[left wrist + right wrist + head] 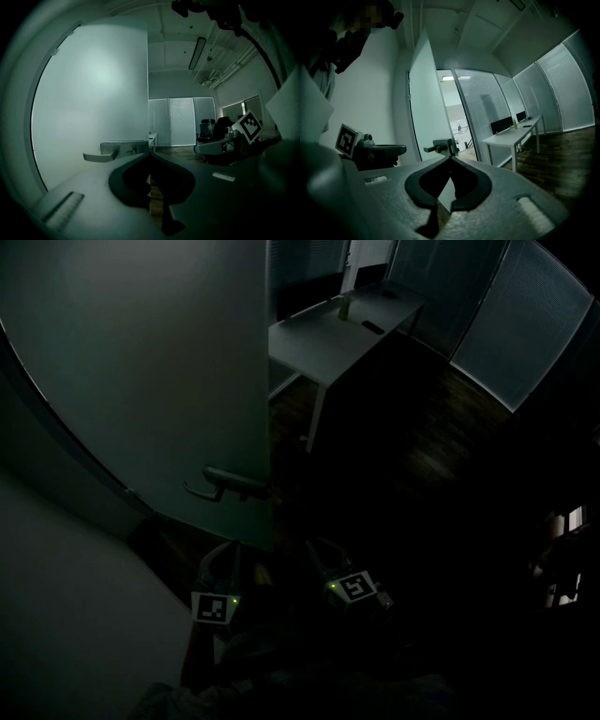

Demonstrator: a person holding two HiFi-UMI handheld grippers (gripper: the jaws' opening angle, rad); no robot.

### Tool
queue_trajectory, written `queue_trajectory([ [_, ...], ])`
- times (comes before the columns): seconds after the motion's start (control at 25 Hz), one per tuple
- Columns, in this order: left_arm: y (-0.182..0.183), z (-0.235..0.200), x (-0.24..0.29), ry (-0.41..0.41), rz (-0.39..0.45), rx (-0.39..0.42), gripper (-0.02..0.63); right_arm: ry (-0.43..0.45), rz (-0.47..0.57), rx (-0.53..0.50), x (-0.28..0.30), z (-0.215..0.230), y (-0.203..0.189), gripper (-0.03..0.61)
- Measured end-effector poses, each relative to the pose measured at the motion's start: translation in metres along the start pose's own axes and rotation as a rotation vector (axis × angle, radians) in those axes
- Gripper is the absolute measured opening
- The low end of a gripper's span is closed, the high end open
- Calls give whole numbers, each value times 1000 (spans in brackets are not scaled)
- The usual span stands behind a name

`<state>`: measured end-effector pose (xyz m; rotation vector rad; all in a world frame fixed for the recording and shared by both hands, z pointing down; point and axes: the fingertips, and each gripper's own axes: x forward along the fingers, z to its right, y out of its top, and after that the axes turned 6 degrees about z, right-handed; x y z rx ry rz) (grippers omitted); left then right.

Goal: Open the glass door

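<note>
Head view: frosted glass door (169, 362) stands ajar at my upper left, metal lever handle (225, 486) near its free edge. Left gripper (223, 557) and right gripper (319, 554) sit just below it. Left gripper view: jaws clenched, empty, handle beyond the tips. Right gripper view: jaws closed on nothing, door edge ahead.

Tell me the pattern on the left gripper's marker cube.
The marker cube shows a black-and-white square code pattern, best seen in the head view.
</note>
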<state>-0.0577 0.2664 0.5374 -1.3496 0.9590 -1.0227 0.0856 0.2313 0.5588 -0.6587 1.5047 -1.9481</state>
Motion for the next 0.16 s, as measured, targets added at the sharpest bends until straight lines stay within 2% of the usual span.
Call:
queue_trajectory([
  [0.16, -1, -1, 2, 9, -4, -1, 3, 2, -1, -4, 1, 4, -1, 2],
])
